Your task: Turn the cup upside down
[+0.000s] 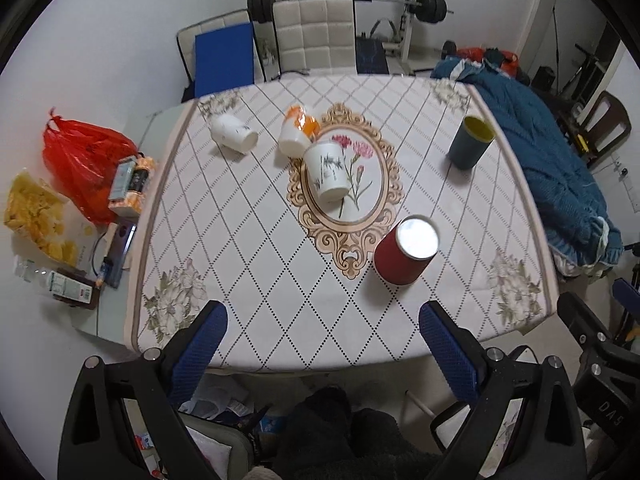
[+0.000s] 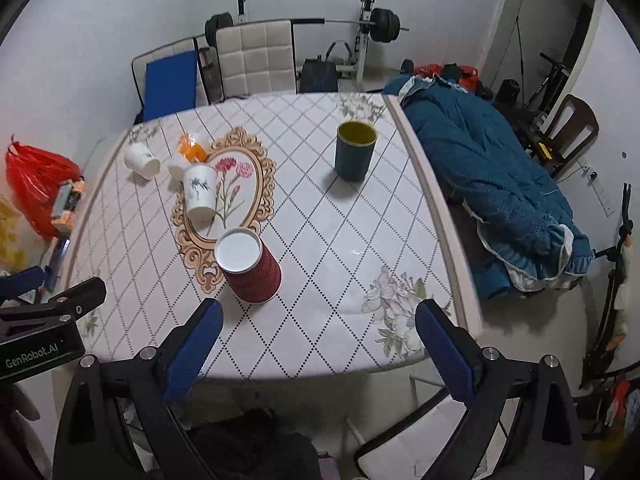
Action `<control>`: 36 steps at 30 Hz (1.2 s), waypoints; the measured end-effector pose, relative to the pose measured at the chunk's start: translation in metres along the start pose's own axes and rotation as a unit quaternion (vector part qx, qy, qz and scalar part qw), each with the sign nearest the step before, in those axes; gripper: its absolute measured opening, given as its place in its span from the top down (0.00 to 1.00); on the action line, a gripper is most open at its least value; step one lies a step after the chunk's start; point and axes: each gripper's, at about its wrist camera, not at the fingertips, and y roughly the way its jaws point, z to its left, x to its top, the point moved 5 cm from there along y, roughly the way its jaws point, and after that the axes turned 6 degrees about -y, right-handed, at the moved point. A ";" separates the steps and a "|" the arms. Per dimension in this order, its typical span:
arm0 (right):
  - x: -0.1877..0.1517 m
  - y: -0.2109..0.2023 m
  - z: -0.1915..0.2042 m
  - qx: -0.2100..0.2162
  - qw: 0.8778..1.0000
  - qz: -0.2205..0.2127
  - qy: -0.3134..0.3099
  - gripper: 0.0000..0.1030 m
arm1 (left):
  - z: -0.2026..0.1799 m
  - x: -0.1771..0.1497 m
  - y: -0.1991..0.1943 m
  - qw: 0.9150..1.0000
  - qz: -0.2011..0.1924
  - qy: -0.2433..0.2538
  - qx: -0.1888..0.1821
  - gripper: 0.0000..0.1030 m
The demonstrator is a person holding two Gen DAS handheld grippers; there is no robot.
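A blue-grey cup with a yellow inside [image 1: 470, 142] [image 2: 354, 151] stands upright, mouth up, at the far right of the table. A red paper cup [image 1: 404, 251] [image 2: 250, 268] stands upside down near the front. A white cup with a bamboo print [image 1: 327, 176] [image 2: 198, 193], an orange-and-white cup [image 1: 297, 130] [image 2: 188, 150] and a plain white cup [image 1: 233, 134] [image 2: 141, 161] stand base up further back. My left gripper [image 1: 323, 322] and right gripper [image 2: 319, 316] are both open and empty, above the table's front edge.
The table carries a white diamond-patterned cloth [image 1: 248, 216] [image 2: 340, 240]. A red plastic bag [image 1: 86, 160] and snack packets [image 1: 32, 212] lie on the left. A blue quilt [image 1: 560, 168] [image 2: 492, 184] lies along the right. Chairs [image 1: 312, 36] and a barbell rack stand behind.
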 end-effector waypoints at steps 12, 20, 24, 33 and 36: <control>-0.006 -0.126 -0.007 -0.005 0.998 -0.054 -0.009 0.04 | 0.009 -0.014 -0.101 0.998 -0.055 -0.011 -0.003 0.05; -0.007 -0.190 -0.006 -0.001 0.997 -0.080 -0.014 0.04 | 0.011 -0.024 -0.137 0.997 -0.070 -0.023 -0.011 0.05; -0.007 -0.209 -0.006 -0.001 0.996 -0.087 -0.018 0.04 | 0.012 -0.026 -0.150 0.997 -0.078 -0.025 -0.008 0.05; -0.006 -0.230 -0.011 0.003 0.995 -0.097 -0.019 0.04 | 0.009 -0.030 -0.162 0.996 -0.084 -0.022 -0.005 0.05; -0.006 -0.231 -0.012 0.006 0.995 -0.094 -0.019 0.04 | 0.005 -0.032 -0.163 0.996 -0.082 -0.020 -0.003 0.05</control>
